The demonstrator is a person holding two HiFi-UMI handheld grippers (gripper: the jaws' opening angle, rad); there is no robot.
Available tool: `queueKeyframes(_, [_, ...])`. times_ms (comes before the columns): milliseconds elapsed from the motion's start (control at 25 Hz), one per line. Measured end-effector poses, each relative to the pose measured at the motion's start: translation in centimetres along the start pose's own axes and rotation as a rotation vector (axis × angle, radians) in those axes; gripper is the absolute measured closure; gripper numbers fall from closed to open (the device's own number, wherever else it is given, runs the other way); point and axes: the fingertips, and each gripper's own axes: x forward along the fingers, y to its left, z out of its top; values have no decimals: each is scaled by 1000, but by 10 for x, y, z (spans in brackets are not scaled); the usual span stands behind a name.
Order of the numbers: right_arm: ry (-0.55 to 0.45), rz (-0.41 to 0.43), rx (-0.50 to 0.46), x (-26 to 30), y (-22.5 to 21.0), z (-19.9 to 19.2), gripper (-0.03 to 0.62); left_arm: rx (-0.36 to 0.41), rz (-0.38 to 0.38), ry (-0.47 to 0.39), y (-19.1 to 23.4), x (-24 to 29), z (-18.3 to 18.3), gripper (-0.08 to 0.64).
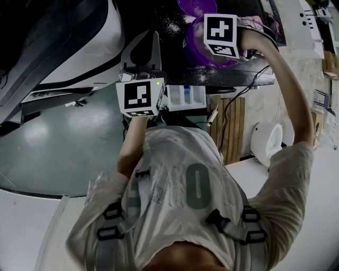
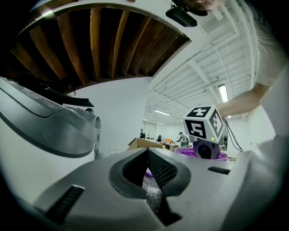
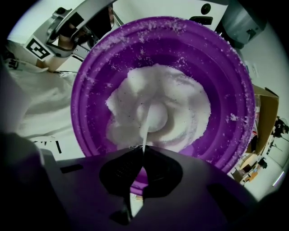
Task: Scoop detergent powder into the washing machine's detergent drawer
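Observation:
A purple bowl (image 3: 90,90) holds a heap of white detergent powder (image 3: 185,97). My right gripper (image 3: 142,151) hangs over it, shut on the thin handle of a white scoop (image 3: 156,118) whose head rests in the powder. In the head view its marker cube (image 1: 221,33) covers the bowl (image 1: 193,42) on a dark top. The white detergent drawer (image 1: 185,97) stands pulled out below that top. My left gripper (image 1: 151,41) is beside the drawer, shut and empty (image 2: 149,151), pointing across the dark top towards the bowl (image 2: 221,156).
Spilled powder (image 1: 172,24) dots the dark top near the bowl. A second purple piece (image 1: 196,6) lies behind it. The washing machine's white body (image 1: 79,47) and grey door (image 1: 53,137) are at left. Wooden slats (image 1: 233,127), a cable and a white round object (image 1: 267,140) are at right.

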Motion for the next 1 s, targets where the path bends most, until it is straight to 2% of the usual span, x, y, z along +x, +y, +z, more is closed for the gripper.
queueKeyframes(280, [-93,150,13,-7,10,10,586,-3,6,-5,3,1,2,540])
queueKeyframes(600, [-164,215,81,-13,15,16,586,4,7,-8,2,3,6,540])
queueKeyframes(720, [-225,308,178,-17,22,18,586,2,4,-12,1,4,10,540])
queueKeyframes(1000, [-448,614,497,-41,42,28,586,3,-35,-18,-15,7,20,540])
